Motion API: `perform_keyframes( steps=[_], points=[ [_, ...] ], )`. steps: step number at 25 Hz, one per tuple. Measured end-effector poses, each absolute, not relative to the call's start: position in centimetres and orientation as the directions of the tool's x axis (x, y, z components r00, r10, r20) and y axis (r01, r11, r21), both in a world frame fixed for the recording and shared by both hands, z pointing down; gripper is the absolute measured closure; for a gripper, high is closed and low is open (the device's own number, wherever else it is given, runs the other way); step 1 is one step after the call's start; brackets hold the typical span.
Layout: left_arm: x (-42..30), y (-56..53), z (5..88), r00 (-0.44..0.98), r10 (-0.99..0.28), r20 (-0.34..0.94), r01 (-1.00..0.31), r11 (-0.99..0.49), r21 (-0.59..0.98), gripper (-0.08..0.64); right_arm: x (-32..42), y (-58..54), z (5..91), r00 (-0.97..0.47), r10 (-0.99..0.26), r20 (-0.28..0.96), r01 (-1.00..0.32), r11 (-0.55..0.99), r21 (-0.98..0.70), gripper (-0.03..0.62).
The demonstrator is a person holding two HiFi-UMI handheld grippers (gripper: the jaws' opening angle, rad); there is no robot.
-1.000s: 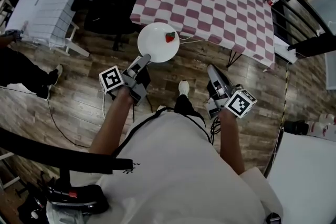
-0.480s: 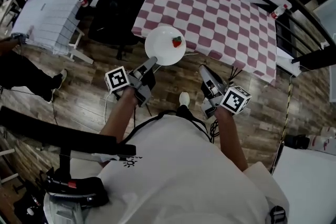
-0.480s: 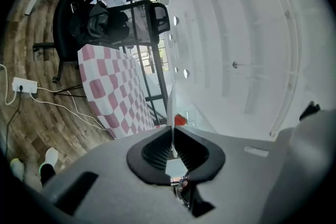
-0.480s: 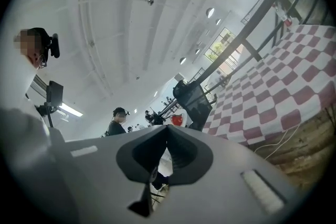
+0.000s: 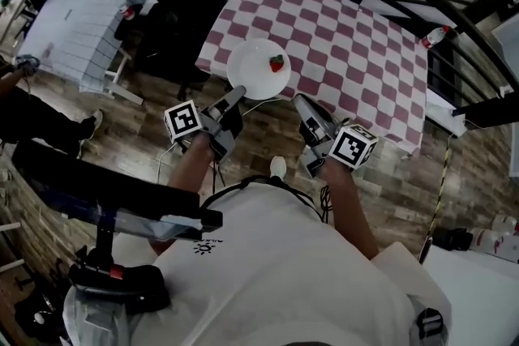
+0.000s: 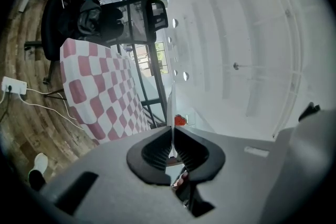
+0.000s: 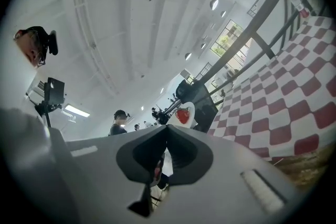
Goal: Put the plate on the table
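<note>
L gripper [image 5: 237, 96] clamped tight on the rim of the white plate [image 5: 258, 69], strawberry [image 5: 277, 63] riding on it. Plate's in the air over the near edge of the checkered table [image 5: 349, 28]. R gripper [image 5: 298, 100] just beside, jaws pressed together, nothing btwn them.

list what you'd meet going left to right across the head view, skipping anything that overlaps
white table → left gripper → strawberry → right gripper → bottle
</note>
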State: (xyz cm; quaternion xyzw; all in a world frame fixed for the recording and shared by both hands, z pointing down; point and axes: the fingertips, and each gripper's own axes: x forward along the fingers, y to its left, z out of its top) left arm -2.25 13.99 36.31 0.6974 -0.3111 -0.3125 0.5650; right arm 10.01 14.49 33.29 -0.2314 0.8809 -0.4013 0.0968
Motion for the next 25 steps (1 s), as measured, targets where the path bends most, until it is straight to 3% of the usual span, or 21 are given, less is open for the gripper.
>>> perform_keyframes(
  steps=[10, 25],
  points=[
    [0.1, 9.0, 37.9, 0.592, -0.804, -0.05, -0.092, -0.129, 0.987, 0.54, 13.0, 7.3, 33.0, -0.858, -0.513, -0.028, -0.311, 0.562, -0.766, 0.584],
    [1.2, 2.7, 38.0, 0.474, -0.879, -0.037, -0.121, -0.107, 0.987, 0.541, 13.9, -0.2, 33.1, -0.894, -0.447, -0.037, -0.281, 0.623, -0.73, 0.584]
  ],
)
